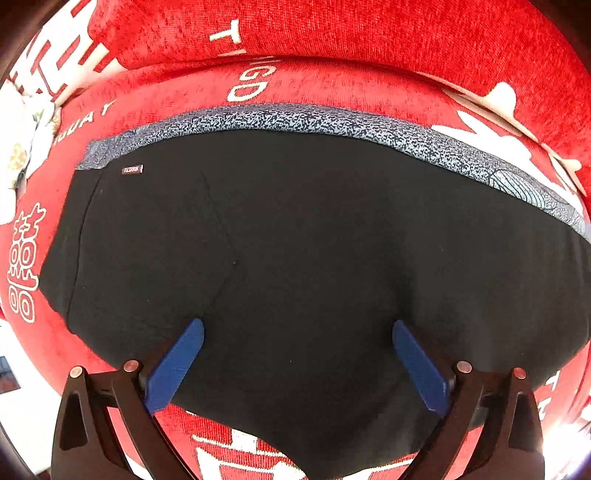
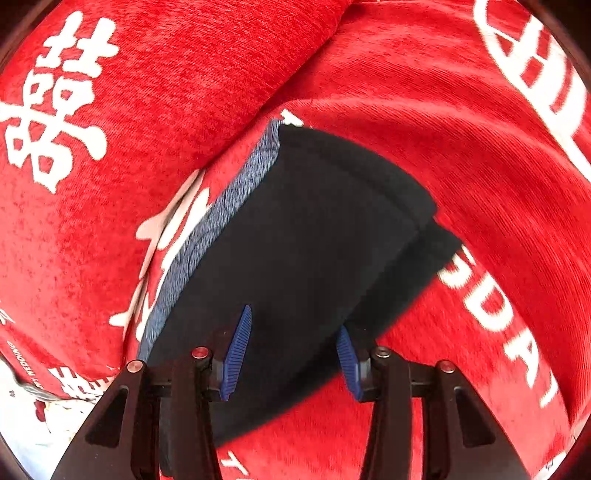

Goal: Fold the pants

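Black pants (image 1: 295, 221) lie folded into a wide flat block on a red sofa seat (image 1: 177, 88). A speckled grey-blue waistband (image 1: 295, 118) runs along their far edge, and a small label (image 1: 132, 170) sits near the left corner. My left gripper (image 1: 297, 328) points down over the near part of the pants, open wide with nothing between its blue fingers (image 1: 177, 365). In the right wrist view the pants (image 2: 314, 221) run diagonally with the waistband (image 2: 229, 206) on their left. My right gripper (image 2: 293, 325) hovers over their near end, narrowly open, its pads apart from the cloth.
The red cover carries white characters and letters (image 2: 55, 103). A red back cushion (image 1: 406, 29) rises behind the seat, also seen as the cushion (image 2: 166, 74) at upper left in the right wrist view. A pale floral cloth (image 1: 22, 147) lies at the seat's left edge.
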The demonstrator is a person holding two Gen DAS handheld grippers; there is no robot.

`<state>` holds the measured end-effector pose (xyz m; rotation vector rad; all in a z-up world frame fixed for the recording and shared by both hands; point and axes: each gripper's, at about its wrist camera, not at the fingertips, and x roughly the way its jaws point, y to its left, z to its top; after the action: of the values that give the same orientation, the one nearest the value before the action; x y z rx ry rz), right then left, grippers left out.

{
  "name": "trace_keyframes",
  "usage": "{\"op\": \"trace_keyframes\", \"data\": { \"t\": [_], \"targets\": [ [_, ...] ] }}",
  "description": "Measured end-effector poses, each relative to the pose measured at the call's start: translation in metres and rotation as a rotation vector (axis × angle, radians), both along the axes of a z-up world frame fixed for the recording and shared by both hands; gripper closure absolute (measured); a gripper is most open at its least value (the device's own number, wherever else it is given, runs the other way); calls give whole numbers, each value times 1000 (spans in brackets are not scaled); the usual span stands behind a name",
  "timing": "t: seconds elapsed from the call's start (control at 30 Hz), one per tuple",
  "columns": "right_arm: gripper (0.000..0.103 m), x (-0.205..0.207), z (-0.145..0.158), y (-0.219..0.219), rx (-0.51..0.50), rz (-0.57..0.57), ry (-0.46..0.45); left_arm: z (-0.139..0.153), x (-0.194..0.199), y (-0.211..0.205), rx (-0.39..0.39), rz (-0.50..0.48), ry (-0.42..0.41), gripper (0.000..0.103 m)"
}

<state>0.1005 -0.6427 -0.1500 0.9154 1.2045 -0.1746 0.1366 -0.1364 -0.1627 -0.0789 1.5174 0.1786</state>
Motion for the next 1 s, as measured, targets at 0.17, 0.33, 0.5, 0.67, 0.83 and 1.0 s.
{"op": "trace_keyframes", "data": {
  "t": [0.17,0.33,0.5,0.67,0.83,1.0],
  "targets": [
    [95,-12,26,1,-81,108,-45,-1,0,0,3,-44,13,0],
    [96,-24,-4,-3,-91,138,-7,-4,-3,-6,23,-56,-9,0],
    [73,-23,14,0,-167,114,50,19,-3,-27,65,-84,18,0],
    [72,-22,46,28,-116,231,-37,55,6,-90,11,-242,-98,0],
    [72,18,52,92,-115,436,-110,40,39,-163,-67,-325,-125,0],
    [72,24,70,84,-279,315,-88,8,44,-206,-23,-406,-70,0]
  ]
}}
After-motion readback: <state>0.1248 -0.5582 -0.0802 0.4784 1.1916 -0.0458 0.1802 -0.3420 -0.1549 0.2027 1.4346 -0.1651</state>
